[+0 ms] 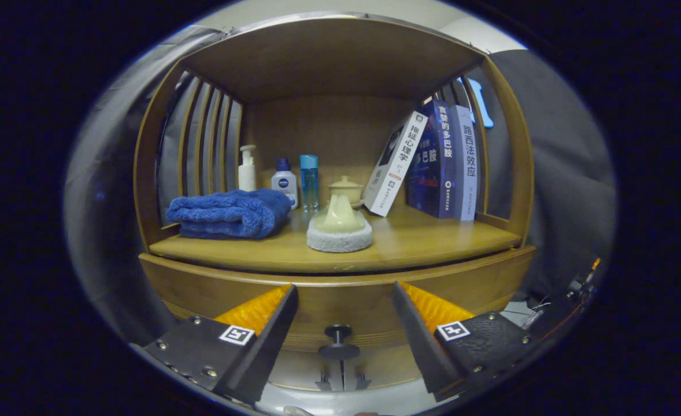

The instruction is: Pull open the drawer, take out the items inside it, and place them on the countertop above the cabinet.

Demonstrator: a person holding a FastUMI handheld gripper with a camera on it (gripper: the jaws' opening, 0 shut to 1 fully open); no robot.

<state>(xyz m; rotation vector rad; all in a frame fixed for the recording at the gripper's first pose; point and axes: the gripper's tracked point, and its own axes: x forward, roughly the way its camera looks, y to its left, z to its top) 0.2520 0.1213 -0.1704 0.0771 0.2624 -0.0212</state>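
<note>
A wooden cabinet stands in front of me with its countertop (410, 240) at mid height. Below the countertop is the drawer front (340, 294), closed, with a dark round knob (339, 341) low in its middle. My gripper (345, 292) is open, its two fingers spread wide on either side of the knob and just short of the drawer front. The knob sits between the fingers, a little below their tips. Nothing is held. The drawer's inside is hidden.
On the countertop lie a folded blue towel (230, 214), three bottles (284, 182) at the back, a pale lidded pot (339, 216) on a white pad, a small lidded cup (346, 188) and several books (444, 162) leaning at the right. Slatted sides and a wooden top enclose the shelf.
</note>
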